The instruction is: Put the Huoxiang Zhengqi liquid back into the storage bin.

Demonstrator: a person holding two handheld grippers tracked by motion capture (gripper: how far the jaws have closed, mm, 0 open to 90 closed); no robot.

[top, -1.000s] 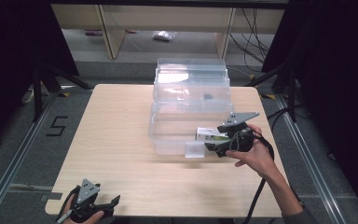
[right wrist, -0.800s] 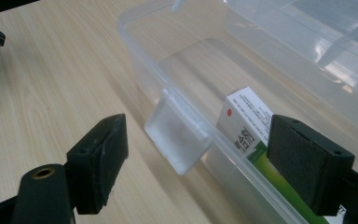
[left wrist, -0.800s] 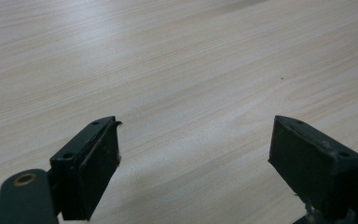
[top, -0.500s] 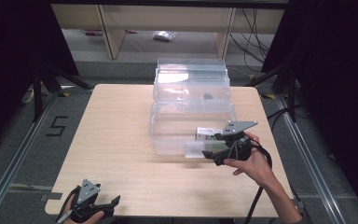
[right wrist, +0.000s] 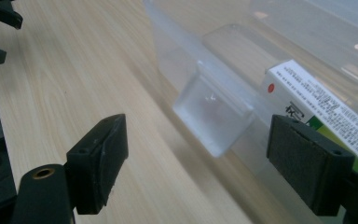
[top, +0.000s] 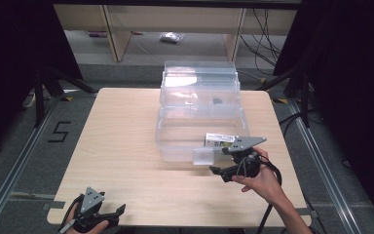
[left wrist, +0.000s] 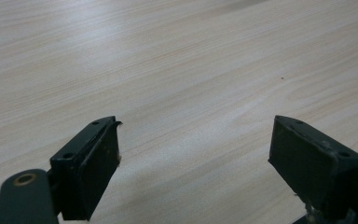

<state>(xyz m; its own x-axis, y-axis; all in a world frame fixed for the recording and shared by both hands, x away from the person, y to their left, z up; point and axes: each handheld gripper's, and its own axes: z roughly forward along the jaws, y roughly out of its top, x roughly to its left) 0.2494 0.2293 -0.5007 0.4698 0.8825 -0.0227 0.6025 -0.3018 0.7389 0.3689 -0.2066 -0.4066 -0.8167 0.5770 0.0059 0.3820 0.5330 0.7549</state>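
Right gripper view: wide-open, empty right hand-held gripper (right wrist: 198, 163) faces latch (right wrist: 212, 112); printed box (right wrist: 326, 105) legible.

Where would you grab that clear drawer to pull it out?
By the small clear handle tab sticking out from the drawer's front wall. Come from the table's near side with the open right gripper, one of the fingers on each side of the tab, since it juts out alone.

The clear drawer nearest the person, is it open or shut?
Open: the drawer juts out past the tiers above, a white box lying inside.
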